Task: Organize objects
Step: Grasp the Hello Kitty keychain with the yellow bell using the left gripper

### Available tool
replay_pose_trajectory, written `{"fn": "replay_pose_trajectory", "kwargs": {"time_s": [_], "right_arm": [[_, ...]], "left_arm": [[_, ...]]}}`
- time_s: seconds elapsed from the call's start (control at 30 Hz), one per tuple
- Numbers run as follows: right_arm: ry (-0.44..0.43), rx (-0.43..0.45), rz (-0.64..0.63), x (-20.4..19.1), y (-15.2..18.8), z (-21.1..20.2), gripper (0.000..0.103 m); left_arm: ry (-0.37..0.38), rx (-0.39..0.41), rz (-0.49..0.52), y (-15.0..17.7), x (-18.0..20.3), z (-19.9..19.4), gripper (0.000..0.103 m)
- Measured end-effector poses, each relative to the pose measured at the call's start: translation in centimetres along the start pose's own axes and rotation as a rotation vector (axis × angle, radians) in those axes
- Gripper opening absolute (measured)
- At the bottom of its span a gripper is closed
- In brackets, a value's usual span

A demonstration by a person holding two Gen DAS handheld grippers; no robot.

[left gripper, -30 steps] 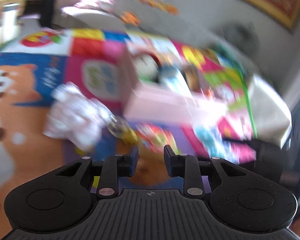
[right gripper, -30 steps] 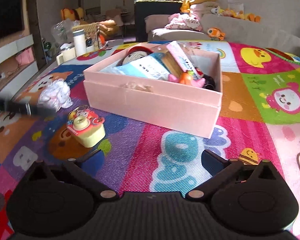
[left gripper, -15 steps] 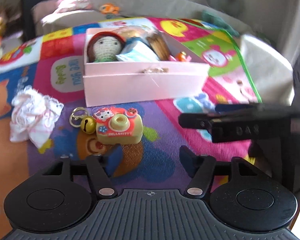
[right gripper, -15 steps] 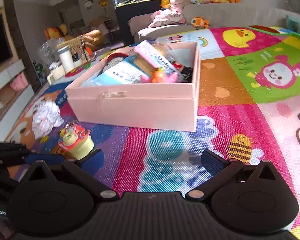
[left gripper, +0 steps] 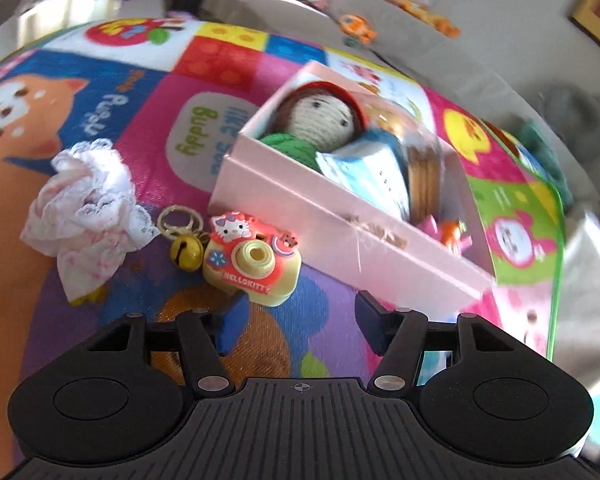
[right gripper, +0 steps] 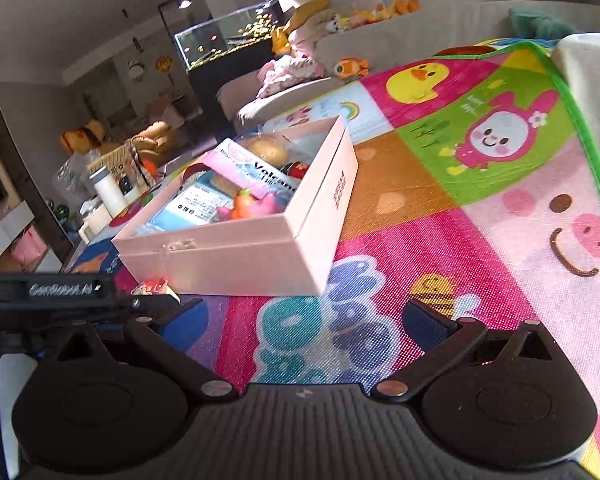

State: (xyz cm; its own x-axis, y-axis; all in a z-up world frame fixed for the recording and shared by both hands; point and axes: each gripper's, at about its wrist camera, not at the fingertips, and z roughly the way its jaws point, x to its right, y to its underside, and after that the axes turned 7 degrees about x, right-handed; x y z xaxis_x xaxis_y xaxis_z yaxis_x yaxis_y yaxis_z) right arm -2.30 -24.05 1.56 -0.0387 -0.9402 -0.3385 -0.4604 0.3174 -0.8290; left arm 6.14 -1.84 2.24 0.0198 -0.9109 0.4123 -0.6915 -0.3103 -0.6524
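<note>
**Left gripper lines up on the toy camera**

Our left gripper [left gripper: 298,314], jaws just narrowed and parted around nothing, now sits just short of the toy camera [left gripper: 252,264]. Beside it lie a bell [left gripper: 186,249] and lace cloth [left gripper: 84,216]; the box [left gripper: 340,236] stands close behind. Our right gripper [right gripper: 300,320] gapes, idle.

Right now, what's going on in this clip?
A person with a gripper in each hand is tidying toys into an open pink cardboard box on a colourful play mat. The left gripper, jaws just opened then narrowed slightly, is empty and near a yellow-and-red toy camera keychain. A white lace cloth lies beside it. The right gripper is open and empty.
</note>
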Motion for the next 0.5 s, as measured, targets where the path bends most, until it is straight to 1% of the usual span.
{"fn": "replay_pose_trajectory", "kwargs": {"time_s": [0.07,0.1,0.17,0.2,0.3,0.4,0.43,0.5], "right_arm": [[0.003,0.007,-0.003,-0.1,0.1,-0.1,0.103],[0.004,0.011,-0.005,-0.1,0.2,-0.1,0.103],[0.006,0.018,-0.013,-0.3,0.3,-0.2,0.103],[0.008,0.020,-0.016,-0.3,0.3,-0.2,0.103],[0.011,0.022,-0.018,-0.4,0.3,-0.2,0.103],[0.012,0.019,-0.016,-0.5,0.4,-0.2,0.103],[0.013,0.018,-0.016,-0.5,0.5,-0.2,0.103],[0.013,0.019,-0.018,-0.6,0.5,-0.2,0.103]], "left_arm": [[-0.023,0.017,-0.034,-0.3,-0.4,0.1,0.063],[-0.046,0.033,-0.030,-0.3,-0.5,0.0,0.063],[-0.111,0.069,0.011,-0.6,-1.2,-0.1,0.061],[-0.132,0.078,0.031,-0.8,-1.6,-0.1,0.057],[-0.138,0.098,0.066,-1.2,-3.6,-0.8,0.058],[-0.199,0.134,0.107,-1.7,-5.2,-1.9,0.059],[-0.206,0.136,0.110,-1.8,-5.7,-2.1,0.057],[-0.174,0.129,0.113,-2.0,-6.3,-2.7,0.054]]}}
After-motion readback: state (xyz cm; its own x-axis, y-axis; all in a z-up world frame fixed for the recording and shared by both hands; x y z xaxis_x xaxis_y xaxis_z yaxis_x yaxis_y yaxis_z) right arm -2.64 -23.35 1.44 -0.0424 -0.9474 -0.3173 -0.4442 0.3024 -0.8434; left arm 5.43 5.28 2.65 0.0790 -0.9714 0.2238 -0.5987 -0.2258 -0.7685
